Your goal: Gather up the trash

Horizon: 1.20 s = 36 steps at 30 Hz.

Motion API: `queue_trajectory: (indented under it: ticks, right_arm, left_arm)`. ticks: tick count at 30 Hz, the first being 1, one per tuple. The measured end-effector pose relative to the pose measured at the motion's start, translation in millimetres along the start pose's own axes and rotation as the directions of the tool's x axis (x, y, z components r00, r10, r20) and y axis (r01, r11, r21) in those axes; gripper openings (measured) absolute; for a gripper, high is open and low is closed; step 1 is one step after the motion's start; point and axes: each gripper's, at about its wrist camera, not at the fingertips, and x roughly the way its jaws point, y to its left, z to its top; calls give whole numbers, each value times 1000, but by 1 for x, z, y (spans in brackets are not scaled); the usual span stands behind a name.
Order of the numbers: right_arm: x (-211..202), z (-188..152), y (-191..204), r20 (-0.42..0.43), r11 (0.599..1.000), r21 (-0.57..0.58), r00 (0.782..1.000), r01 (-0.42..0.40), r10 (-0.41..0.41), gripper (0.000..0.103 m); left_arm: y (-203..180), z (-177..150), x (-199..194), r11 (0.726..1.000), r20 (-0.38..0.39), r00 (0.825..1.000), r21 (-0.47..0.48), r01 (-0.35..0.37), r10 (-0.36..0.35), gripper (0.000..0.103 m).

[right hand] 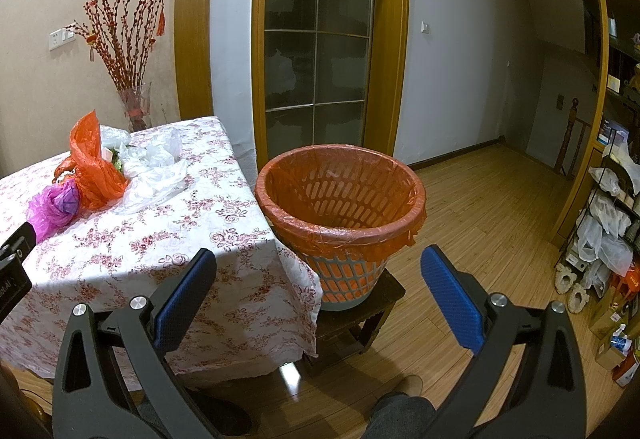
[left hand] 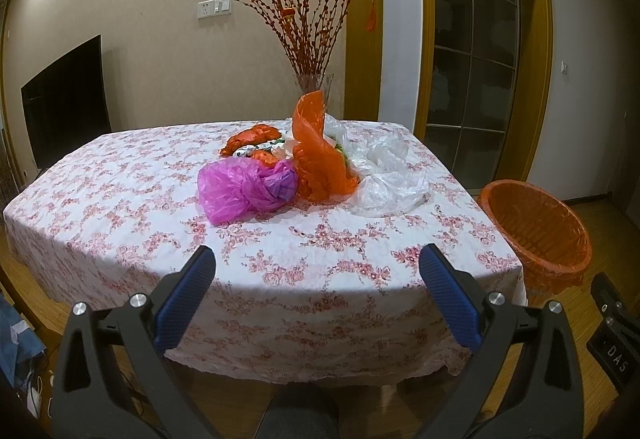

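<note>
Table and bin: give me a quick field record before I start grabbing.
trash: pink bag, orange bag, clear bags, piled mid-table
table: floral cloth
bin: orange-lined basket, nothing visible inside, on a dark stool beside the table
left gripper: open, holding nothing
right gripper: open, holding nothing

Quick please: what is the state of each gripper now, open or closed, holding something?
Left gripper: open, holding nothing, short of the bags.
Right gripper: open, holding nothing, facing the bin.
</note>
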Motion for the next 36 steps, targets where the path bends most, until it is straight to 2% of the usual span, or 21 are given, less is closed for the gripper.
queue_trajectory:
  ticks: [36]
  right_arm:
    - [3, 2, 1, -11, 1000, -4, 1000, -1, 1, 101]
  left_arm:
    - [-2, -9, 5, 1000, -19, 1000, 0, 2, -2, 99]
